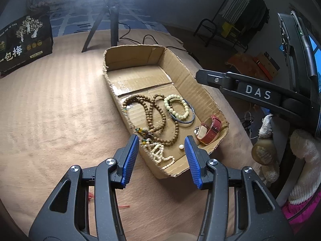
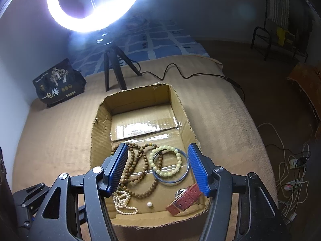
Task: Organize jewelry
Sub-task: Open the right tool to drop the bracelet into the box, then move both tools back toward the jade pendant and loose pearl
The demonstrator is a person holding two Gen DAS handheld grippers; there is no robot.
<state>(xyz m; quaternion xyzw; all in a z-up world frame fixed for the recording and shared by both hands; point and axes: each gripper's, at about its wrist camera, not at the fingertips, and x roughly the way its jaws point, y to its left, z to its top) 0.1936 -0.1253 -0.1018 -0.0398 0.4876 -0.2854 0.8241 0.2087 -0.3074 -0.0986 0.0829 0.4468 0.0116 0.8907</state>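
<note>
I hold both tools over the shallow, rough-cut cardboard box point(image 2: 101, 120) that sits on the tan ribbed blanket point(image 1: 50, 110) of the bed; all the jewelry lies in its near end. My left hand-held gripper point(image 1: 161, 149) stands partly open with nothing between its blue ribbed pads point(image 1: 131, 158), hanging above the cream pearl strand point(image 1: 160, 155) and the single loose pearl point(image 1: 181, 146). My right hand-held gripper point(image 2: 158, 166) is likewise partly open and empty, framing the pale green bead bracelet point(image 2: 165, 160) and the thin blue-grey bangle point(image 2: 185, 173) it overlaps. The long brown wooden bead string point(image 1: 152, 116) is looped over itself; I judge it limp and light, likely to trail and snag its neighbours, so I would pinch a single run of beads away from the crossings. The bangle looks stiff and slick, best taken across its rim where it lies clear of the bracelet. The red leather-strapped watch point(image 2: 183, 199), in the near right corner, seems the heaviest piece; its strap offers a soft, grippy hold, safer than its face. The loose pearl would roll and slip from the pads.
</note>
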